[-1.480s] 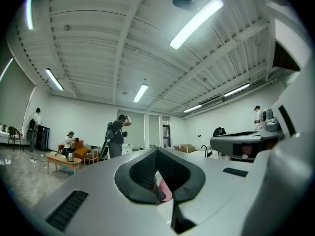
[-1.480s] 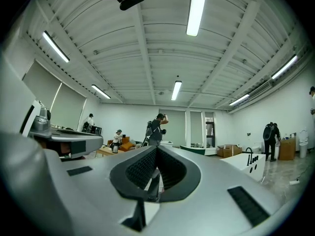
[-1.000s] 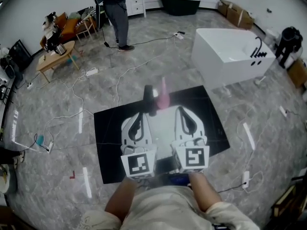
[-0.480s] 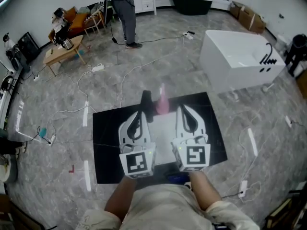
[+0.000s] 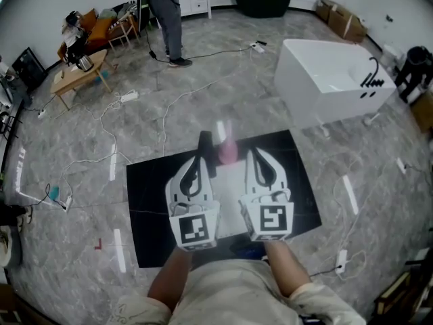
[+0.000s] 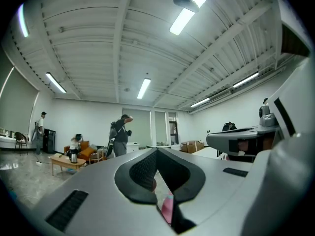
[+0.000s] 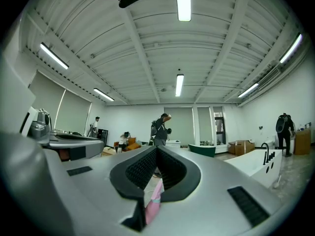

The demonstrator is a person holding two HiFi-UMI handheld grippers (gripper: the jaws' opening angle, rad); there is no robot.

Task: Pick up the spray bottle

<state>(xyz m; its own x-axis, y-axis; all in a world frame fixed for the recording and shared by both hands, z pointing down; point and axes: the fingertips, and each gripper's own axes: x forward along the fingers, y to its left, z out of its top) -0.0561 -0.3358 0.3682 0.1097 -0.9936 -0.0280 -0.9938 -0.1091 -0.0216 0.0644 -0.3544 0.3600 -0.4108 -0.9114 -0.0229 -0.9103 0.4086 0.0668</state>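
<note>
A pink spray bottle [image 5: 227,147] stands upright near the far edge of a black mat [image 5: 149,188], with a dark upright object [image 5: 205,146] just to its left. My left gripper [image 5: 197,161] and right gripper [image 5: 255,156] are held side by side, level, short of the bottle, which stands ahead between them. Both are shut with nothing held. In the left gripper view the jaws meet at the tip [image 6: 157,150] and the pink bottle [image 6: 167,208] shows low through the gap. The right gripper [image 7: 157,147] likewise has its jaws together, with the bottle [image 7: 153,201] below them.
A white sheet [image 5: 230,188] lies on the mat between the grippers. A white bathtub [image 5: 331,80] stands at the right, a person [image 5: 166,19] and a low wooden table [image 5: 78,73] at the far left. Cables [image 5: 135,110] trail over the marble floor.
Both grippers have moved forward together a little, still side by side and shut. The bottle now appears slightly closer to their tips.
</note>
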